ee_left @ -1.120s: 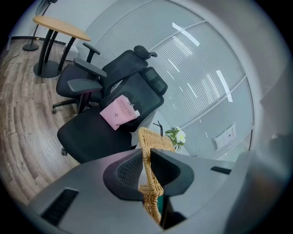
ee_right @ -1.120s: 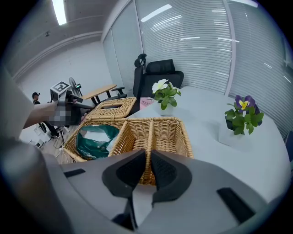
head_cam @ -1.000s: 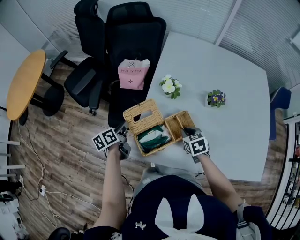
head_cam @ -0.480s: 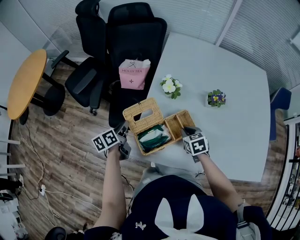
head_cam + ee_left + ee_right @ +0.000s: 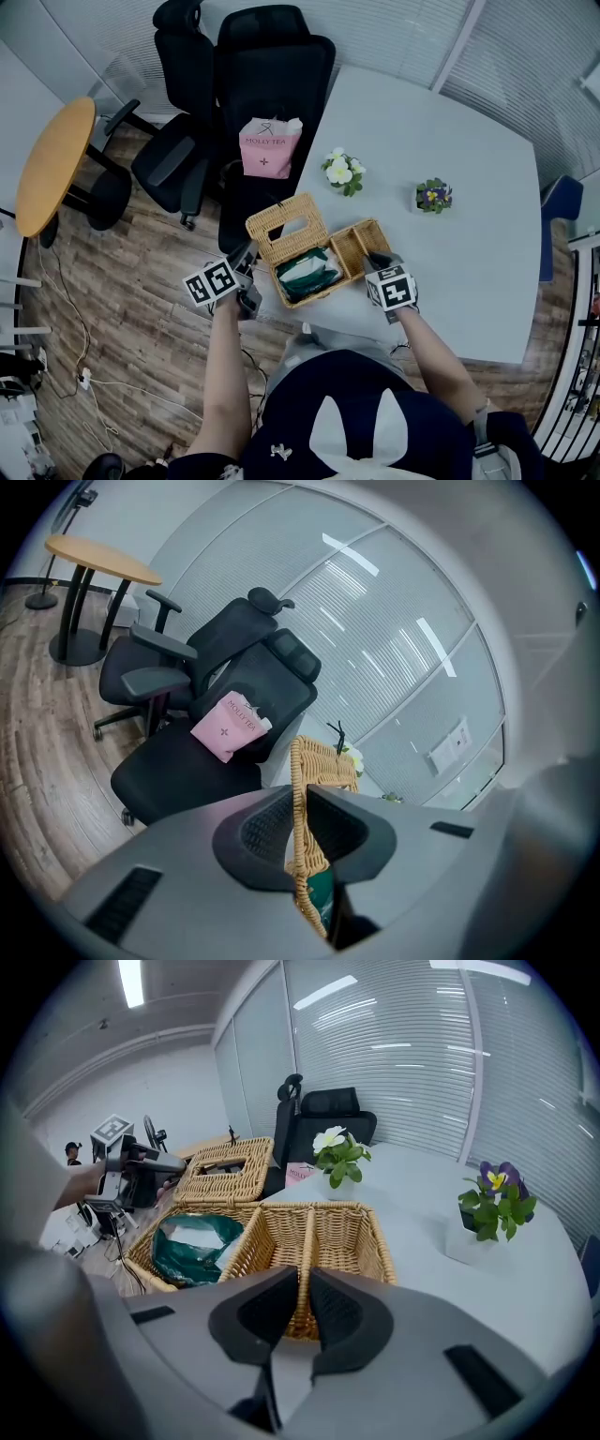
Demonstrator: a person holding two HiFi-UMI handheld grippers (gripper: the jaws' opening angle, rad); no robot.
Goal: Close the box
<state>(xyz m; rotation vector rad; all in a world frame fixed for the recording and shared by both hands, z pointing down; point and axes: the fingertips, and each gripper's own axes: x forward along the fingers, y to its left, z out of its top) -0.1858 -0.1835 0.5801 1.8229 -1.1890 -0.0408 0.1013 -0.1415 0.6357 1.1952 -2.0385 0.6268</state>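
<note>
So, we've tipped the wicker lid [image 5: 202, 1187] up slightly with our left gripper [image 5: 300, 794] clamped on it; right gripper [image 5: 305, 1277] pinches the box [image 5: 379, 1241] rim steady. Closing swing's barely started.

One wicker box [image 5: 356, 253], two potted flowers [image 5: 339, 172] [image 5: 431, 196], two black office chairs [image 5: 272, 84] [image 5: 169, 159], one pink bag [image 5: 267, 150], two tables [image 5: 450, 122] [image 5: 52, 164], two grippers [image 5: 247, 259] [image 5: 374, 260].
</note>
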